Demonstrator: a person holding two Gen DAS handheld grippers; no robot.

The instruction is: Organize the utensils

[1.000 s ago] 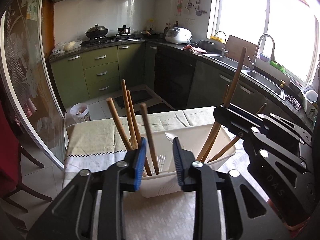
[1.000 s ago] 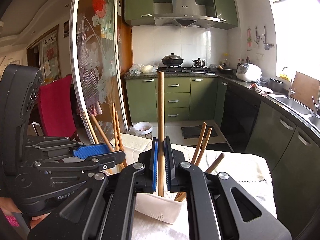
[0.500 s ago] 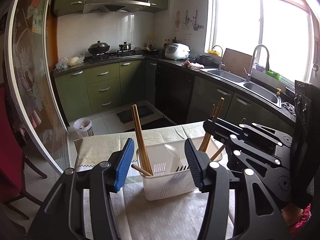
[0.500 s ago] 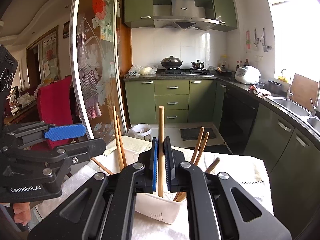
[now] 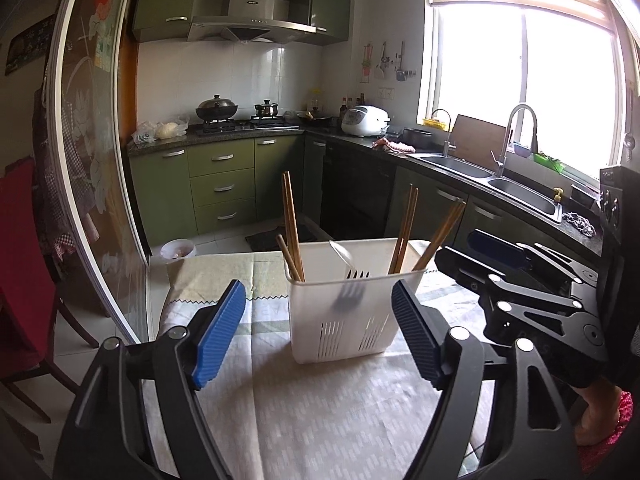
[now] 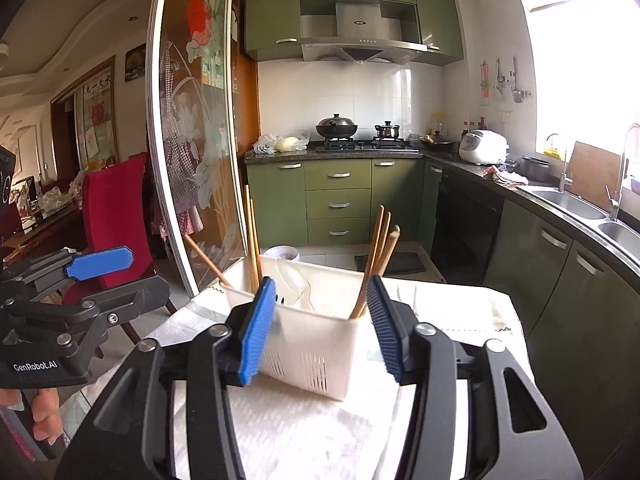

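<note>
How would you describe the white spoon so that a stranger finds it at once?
On the cloth-covered table stands a white slotted caddy. The white spoon leans in its middle section, the only pale utensil between brown wooden chopsticks on both sides.

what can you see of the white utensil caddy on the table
The white utensil caddy is an open-topped, seemingly plastic box with slotted vents low on its walls. It stands upright on the cloth-covered table. Wooden chopsticks lean at both ends; a white spoon and fork sit mid-box. Neither gripper touches it.
</note>
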